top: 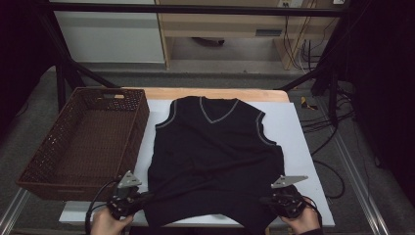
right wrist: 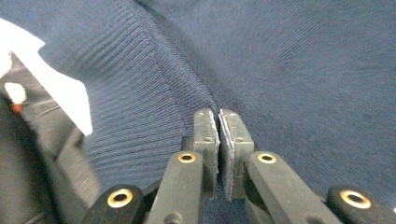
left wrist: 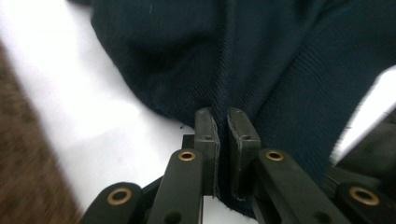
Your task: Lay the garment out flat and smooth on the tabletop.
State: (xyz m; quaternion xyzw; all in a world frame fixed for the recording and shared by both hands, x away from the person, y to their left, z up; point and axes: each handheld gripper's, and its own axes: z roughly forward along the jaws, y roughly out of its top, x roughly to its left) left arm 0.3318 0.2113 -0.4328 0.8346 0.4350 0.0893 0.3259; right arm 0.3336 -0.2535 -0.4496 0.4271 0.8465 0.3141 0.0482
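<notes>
A dark navy knitted vest [top: 215,152] with a grey-trimmed V-neck lies flat on the white table top [top: 303,147], its hem toward the near edge. My left gripper [top: 131,198] holds the hem's left corner; in the left gripper view its jaws are shut on a fold of the vest [left wrist: 261,60] at the gripper's tip [left wrist: 222,122]. My right gripper [top: 280,196] holds the hem's right corner, and in the right gripper view the jaws pinch the ribbed vest [right wrist: 289,70] at the gripper's tip [right wrist: 218,122]. Creases run across the fabric between the two grips.
A brown woven basket [top: 44,161], with nothing in it, stands on the left side of the table, close to my left gripper. Black frame bars and cables run around the table's back and right side. White table shows to the right of the vest.
</notes>
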